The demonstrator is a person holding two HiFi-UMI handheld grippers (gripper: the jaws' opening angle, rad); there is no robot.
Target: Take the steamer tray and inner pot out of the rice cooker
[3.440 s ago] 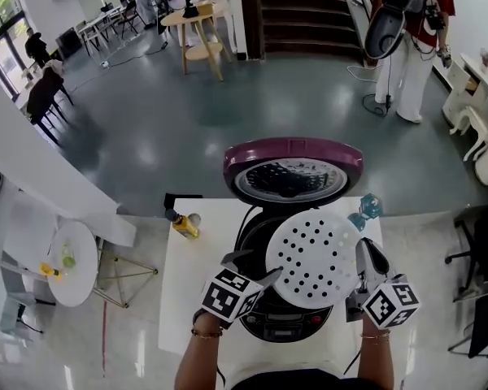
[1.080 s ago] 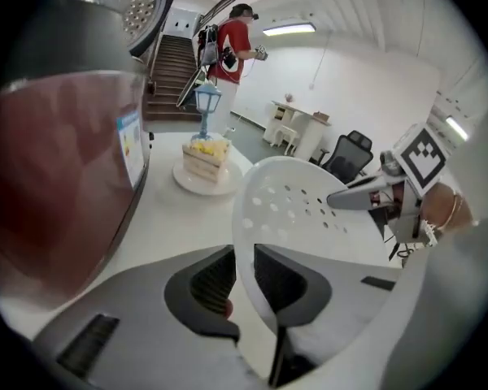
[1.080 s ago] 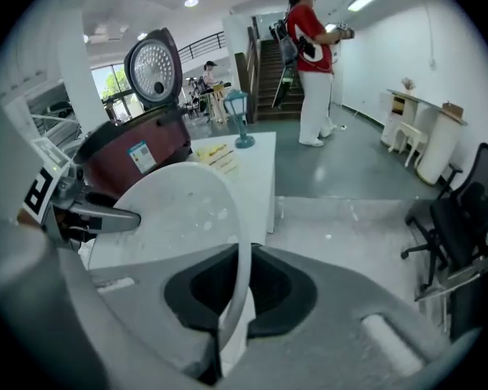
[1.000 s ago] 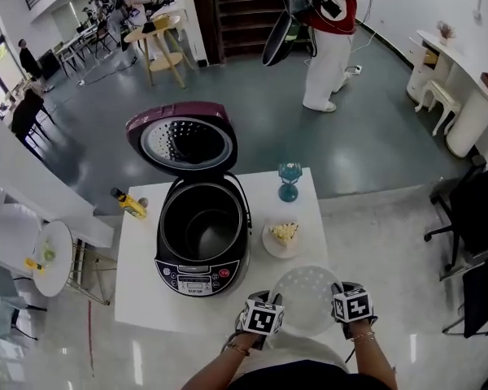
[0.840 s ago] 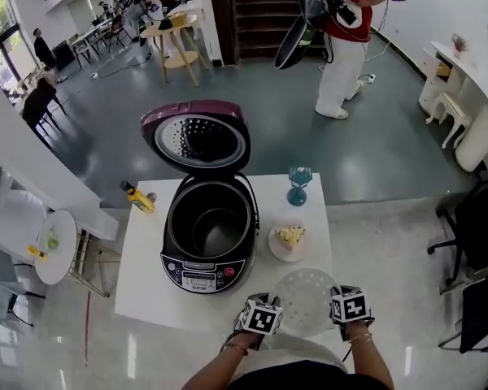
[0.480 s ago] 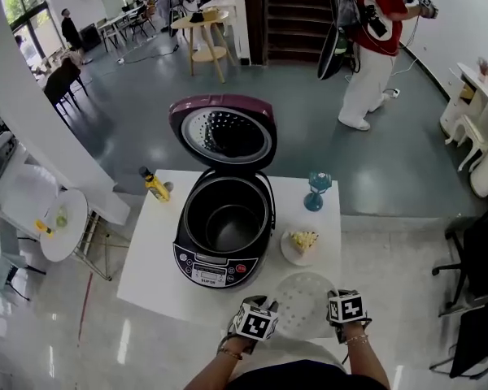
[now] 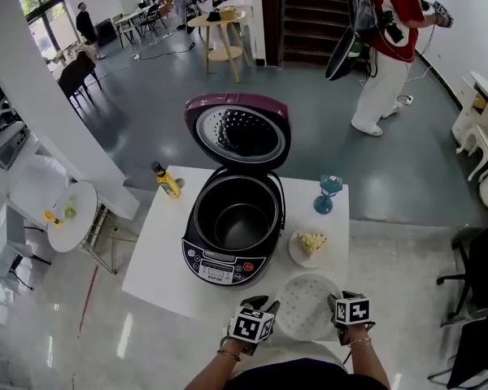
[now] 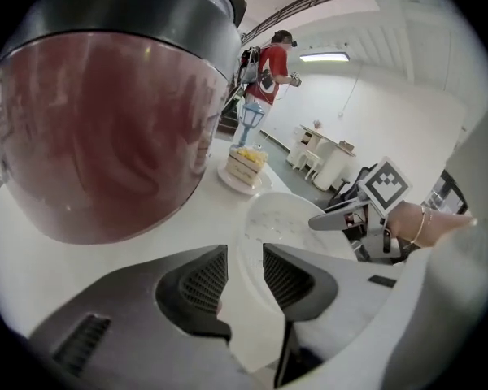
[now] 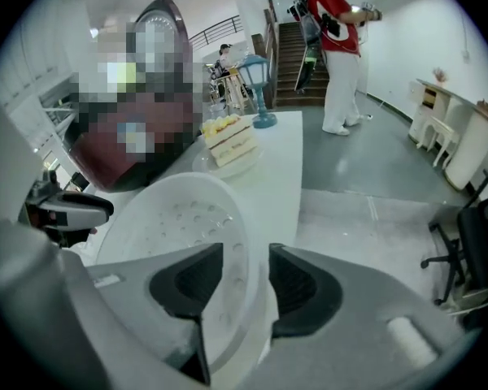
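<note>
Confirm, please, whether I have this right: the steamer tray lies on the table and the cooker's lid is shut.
Not quite: the tray does lie on the table, but the lid stands open, as the head view shows.

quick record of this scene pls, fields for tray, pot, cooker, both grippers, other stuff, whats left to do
tray: flat on the table at its front edge, out of the cooker
inner pot: seated in the cooker
lid: up
left gripper: jaws have just been opening, tray rim between them, not pressed
right gripper: same, at the opposite rim
other: cake, blue glass, yellow bottle
left to do: lift out the inner pot
</note>
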